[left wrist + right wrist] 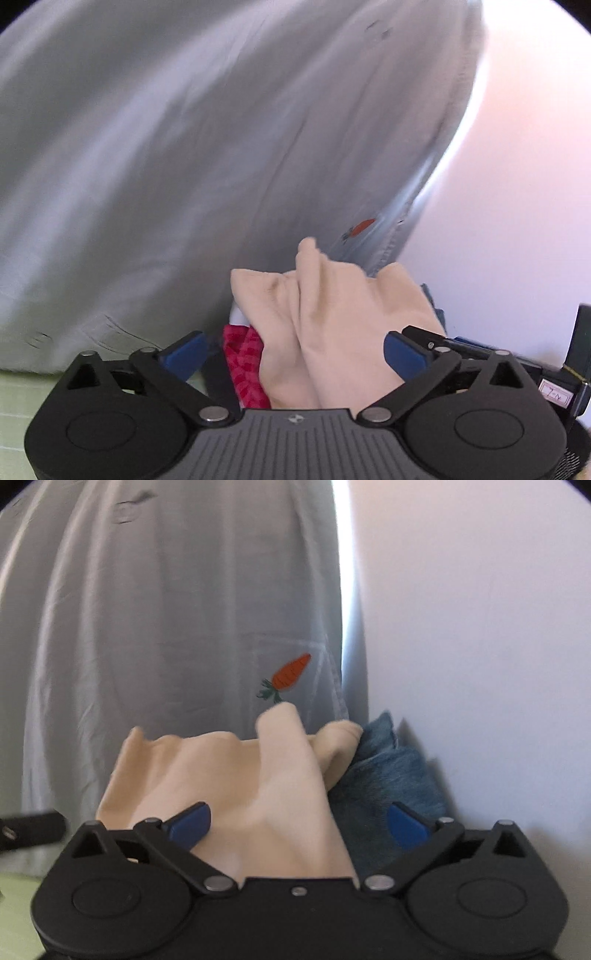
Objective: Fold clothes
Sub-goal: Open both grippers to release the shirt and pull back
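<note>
A beige garment [325, 325] lies crumpled between the fingers of my left gripper [291, 354], whose jaws stand wide apart. It also fills the gap of my right gripper [299, 823], seen in the right wrist view [258, 794], jaws wide apart too. A red patterned cloth [243, 362] lies under the beige one at the left. A blue denim piece [388, 775] lies at the right. Behind them hangs or lies a large grey shirt [166, 646] with an orange carrot embroidery [291, 672] on its pocket.
A white wall [480, 627] rises at the right. A pale green surface [18, 406] shows at the lower left. The other gripper's black body [554, 380] sits at the right edge of the left wrist view.
</note>
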A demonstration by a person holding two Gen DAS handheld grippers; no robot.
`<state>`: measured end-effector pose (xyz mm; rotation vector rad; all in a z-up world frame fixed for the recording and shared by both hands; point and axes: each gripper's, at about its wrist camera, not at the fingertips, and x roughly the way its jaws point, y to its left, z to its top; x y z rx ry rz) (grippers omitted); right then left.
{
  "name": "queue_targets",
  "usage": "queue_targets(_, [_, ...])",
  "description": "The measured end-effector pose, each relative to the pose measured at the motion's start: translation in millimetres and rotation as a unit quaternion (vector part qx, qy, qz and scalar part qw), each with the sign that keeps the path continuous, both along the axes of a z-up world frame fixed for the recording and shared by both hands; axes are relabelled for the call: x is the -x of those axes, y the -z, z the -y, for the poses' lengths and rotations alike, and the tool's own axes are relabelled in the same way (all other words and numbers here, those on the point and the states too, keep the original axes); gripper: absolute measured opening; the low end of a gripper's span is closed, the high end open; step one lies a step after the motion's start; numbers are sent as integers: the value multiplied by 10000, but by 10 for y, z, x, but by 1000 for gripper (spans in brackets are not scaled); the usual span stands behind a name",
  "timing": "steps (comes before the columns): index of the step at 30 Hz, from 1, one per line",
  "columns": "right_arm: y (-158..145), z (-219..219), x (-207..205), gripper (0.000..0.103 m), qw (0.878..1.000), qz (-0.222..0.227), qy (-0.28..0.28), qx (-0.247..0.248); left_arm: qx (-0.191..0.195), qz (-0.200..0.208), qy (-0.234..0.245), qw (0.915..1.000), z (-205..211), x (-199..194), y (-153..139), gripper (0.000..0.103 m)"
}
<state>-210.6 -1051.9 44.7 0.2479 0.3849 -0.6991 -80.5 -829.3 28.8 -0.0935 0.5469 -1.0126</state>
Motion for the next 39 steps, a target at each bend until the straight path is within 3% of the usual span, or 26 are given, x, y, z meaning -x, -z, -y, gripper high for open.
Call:
queue_targets(2, [-82, -242, 104, 103, 9994, -54, 180, 276, -35, 189, -38, 9998, -184, 223, -65, 101])
queue_targets(5, [-205, -653, 399, 103, 9984, 286, 356, 335, -67, 345, 42, 9994, -492, 584, -157, 101])
queue_targets(9, [-293, -1143, 818, 103, 9958, 439, 785, -190, -238, 328, 537, 9977, -778, 967, -131, 101])
queue_targets(12, [-244, -1454, 1166, 95, 9927, 515, 821, -719, -341, 448, 456, 9974, -1025, 1326, -82, 101])
queue_targets(14, [-165, -1703, 1367, 95, 9963, 236, 436, -708, -414, 331, 465, 9975, -1160, 1512, -39, 101])
queue_targets(17, [-64, -2035, 1566, 95, 9980, -201, 360, -469, -572, 174, 448, 9972, -1334, 1747, 44, 101])
queue_targets(21, [91, -2374, 1854, 94, 9950, -310, 503, -810, -826, 248, 501, 9950, -1475, 1989, 157, 102])
queue_targets(28, [224, -2916, 2217, 103, 9924, -608, 749, -760, -997, 490, 540, 9923, -1792, 2312, 225, 103])
queue_targets(39, [207, -3164, 2523, 103, 9896, -607, 1068, -748, -956, 374, 506, 9934, -2066, 2518, 233, 103])
